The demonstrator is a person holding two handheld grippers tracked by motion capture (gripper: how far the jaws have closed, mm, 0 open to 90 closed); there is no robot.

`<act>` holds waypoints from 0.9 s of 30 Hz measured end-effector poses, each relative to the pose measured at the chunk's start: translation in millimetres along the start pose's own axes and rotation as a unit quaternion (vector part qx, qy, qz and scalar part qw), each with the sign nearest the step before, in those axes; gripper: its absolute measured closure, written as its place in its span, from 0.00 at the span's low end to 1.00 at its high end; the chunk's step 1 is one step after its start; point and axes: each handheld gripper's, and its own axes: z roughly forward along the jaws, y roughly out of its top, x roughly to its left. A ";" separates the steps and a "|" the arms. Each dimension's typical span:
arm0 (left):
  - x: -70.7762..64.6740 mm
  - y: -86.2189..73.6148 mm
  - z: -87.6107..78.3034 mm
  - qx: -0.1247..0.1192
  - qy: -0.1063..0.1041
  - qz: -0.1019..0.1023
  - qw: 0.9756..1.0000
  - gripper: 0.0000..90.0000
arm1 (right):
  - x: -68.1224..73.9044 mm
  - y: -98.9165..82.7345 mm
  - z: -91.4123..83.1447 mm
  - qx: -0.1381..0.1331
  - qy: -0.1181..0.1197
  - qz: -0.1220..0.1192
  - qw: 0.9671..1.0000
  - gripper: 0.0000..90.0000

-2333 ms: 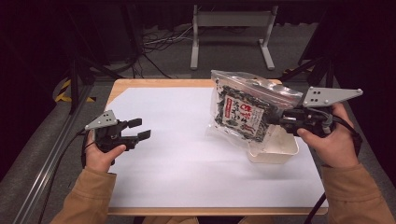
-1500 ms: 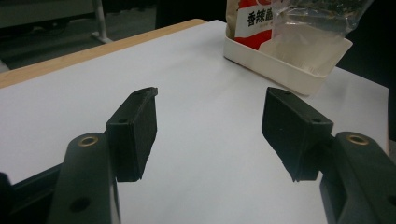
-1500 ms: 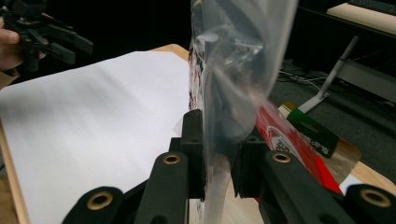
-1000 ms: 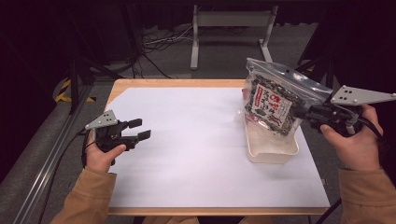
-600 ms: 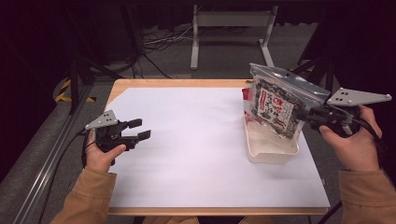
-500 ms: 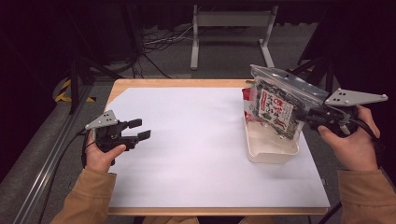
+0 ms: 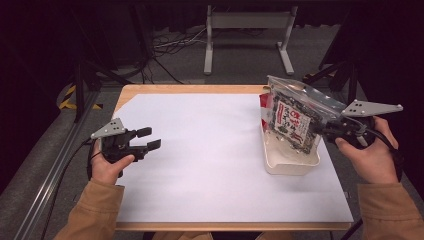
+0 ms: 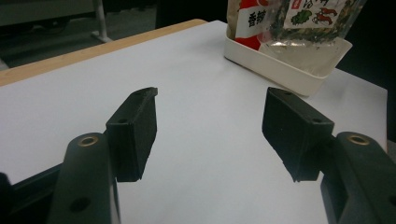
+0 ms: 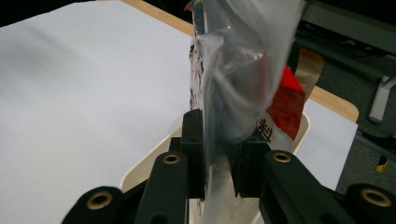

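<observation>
1. Right gripper (image 7: 324, 132) – jaws clamped on the edge of the clear plastic snack bag (image 7: 291, 116); in the right gripper view the film sits pinched between the two black pads (image 9: 194, 140). The grip is on one side edge, so the bag hangs free and the printed face stays readable from above.
2. Bag position – tilted, top leaning to the far side, bottom corner down inside the white tray (image 7: 280, 167) at the right side of the table. Cannot tell if the bottom rests on the tray floor or just hovers over it.
3. Judgement: the bag is being lowered into the tray, and the side pinch lets it slide in without the jaws hitting the tray rim.
4. Right hand (image 7: 367, 157) – comes in from the right edge, gripper roughly level and pointing left toward the bag, grey plate on top.
5. Left gripper (image 7: 148, 138) – jaws apart, nothing between them; the left gripper view shows bare white paper (image 8: 196, 140) between the pads, with tray and bag well ahead.
6. Left hand (image 7: 110, 165) – parked low at the table's left side, well apart from the tray, jaws pointing right toward it. Likely just waiting out of the way.
</observation>
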 end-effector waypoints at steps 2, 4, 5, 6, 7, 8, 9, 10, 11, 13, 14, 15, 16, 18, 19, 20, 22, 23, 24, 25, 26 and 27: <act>0.3 0.0 -0.1 0.000 0.000 0.002 1.000 0.40 | -0.2 -2.8 3.5 0.005 0.004 0.004 1.000 0.86; 0.6 0.0 -0.1 -0.001 0.001 0.002 1.000 0.40 | -0.1 -5.7 7.8 0.010 0.005 0.006 1.000 0.86; 0.4 -0.1 -0.2 -0.001 0.002 0.001 1.000 0.40 | 0.0 -6.9 9.4 0.012 0.006 0.008 1.000 0.86; 0.4 -0.1 -0.3 -0.001 0.002 0.001 1.000 0.40 | -0.4 -8.0 10.6 0.011 0.006 0.008 1.000 0.86; 0.4 -0.1 -0.3 -0.001 0.001 0.001 1.000 0.40 | -0.7 -9.2 11.4 0.011 0.006 0.011 1.000 0.86; 0.4 -0.1 -0.3 -0.001 0.001 0.000 1.000 0.40 | -1.3 -10.1 11.9 0.011 0.007 0.011 1.000 0.86; 0.2 -0.1 -0.3 0.000 0.000 -0.002 1.000 0.40 | -1.8 -11.5 12.5 0.011 0.008 0.014 1.000 0.86; 0.4 -0.1 -0.2 -0.001 0.002 0.001 1.000 0.40 | -2.1 -12.7 13.0 0.011 0.008 0.016 1.000 0.86; 0.2 -0.1 0.0 0.001 0.000 0.001 1.000 0.40 | -2.7 -14.6 13.7 0.011 0.009 0.018 1.000 0.86; -0.2 -0.2 1.0 0.002 0.000 0.000 1.000 0.40 | -3.4 -17.7 15.1 0.010 0.010 0.023 1.000 0.86; -0.7 -0.2 1.5 0.003 -0.001 -0.001 1.000 0.40 | -4.2 -19.5 16.0 0.008 0.011 0.025 1.000 0.86; -0.5 0.0 1.8 0.002 0.000 0.002 1.000 0.40 | -5.1 -20.8 16.5 0.007 0.012 0.029 0.999 0.86; -1.1 0.0 2.1 0.003 -0.001 0.000 1.000 0.40 | -5.5 -21.4 16.8 0.007 0.012 0.030 0.999 0.86; -0.9 0.2 2.1 0.004 -0.001 0.002 1.000 0.40 | -6.1 -22.1 17.6 0.007 0.013 0.031 0.999 0.86; -1.0 0.2 2.3 0.003 -0.001 0.002 1.000 0.40 | -6.3 -22.4 18.2 0.008 0.014 0.031 0.999 0.86; -1.0 0.1 2.4 0.003 -0.001 0.001 1.000 0.40 | -5.9 -22.4 19.6 0.010 0.013 0.031 0.999 0.86; -0.9 0.1 2.4 0.004 -0.002 0.001 1.000 0.40 | -4.3 -22.4 24.6 0.021 0.015 0.029 0.999 0.86; -0.9 0.1 2.3 0.004 -0.002 0.001 1.000 0.40 | -4.3 -22.4 24.6 0.021 0.015 0.029 0.999 0.86; -1.0 0.2 2.2 0.004 -0.001 0.001 1.000 0.40 | -4.2 -23.7 28.3 0.028 0.015 0.031 0.999 0.86; -0.9 0.3 2.1 0.003 -0.001 0.002 1.000 0.40 | -4.7 -24.8 29.4 0.027 0.016 0.031 0.999 0.86; -1.1 0.3 2.2 0.002 -0.002 0.001 1.000 0.40 | -4.7 -24.8 29.4 0.027 0.016 0.031 0.999 0.86; -1.1 0.3 2.3 0.002 -0.002 0.001 1.000 0.40 | -5.4 -25.7 29.5 0.027 0.017 0.031 0.999 0.86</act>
